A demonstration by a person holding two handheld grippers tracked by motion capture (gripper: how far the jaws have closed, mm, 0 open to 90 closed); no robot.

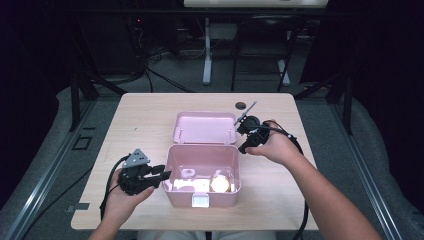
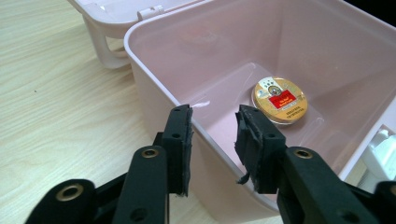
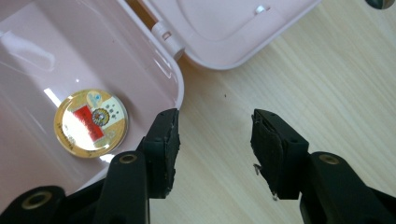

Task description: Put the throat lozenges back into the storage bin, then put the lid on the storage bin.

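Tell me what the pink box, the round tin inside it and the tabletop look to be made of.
Pink box: likely moulded plastic, smooth and slightly glossy, with soft light reflections on its thin walls and rounded rim.
Round tin: probably metal, with a shiny gold rim and a printed red and white label; it glares brightly in the high view.
Tabletop: pale wood-grain surface, matte; whether it is laminate or real wood cannot be told.

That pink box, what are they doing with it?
A person holds a gripper in each hand at an open pink box on a wooden table. Its lid lies flipped back, and a round gold tin sits inside. The left gripper has its open jaws on either side of the box's wall. The right gripper is open over the table beside the box, holding nothing.
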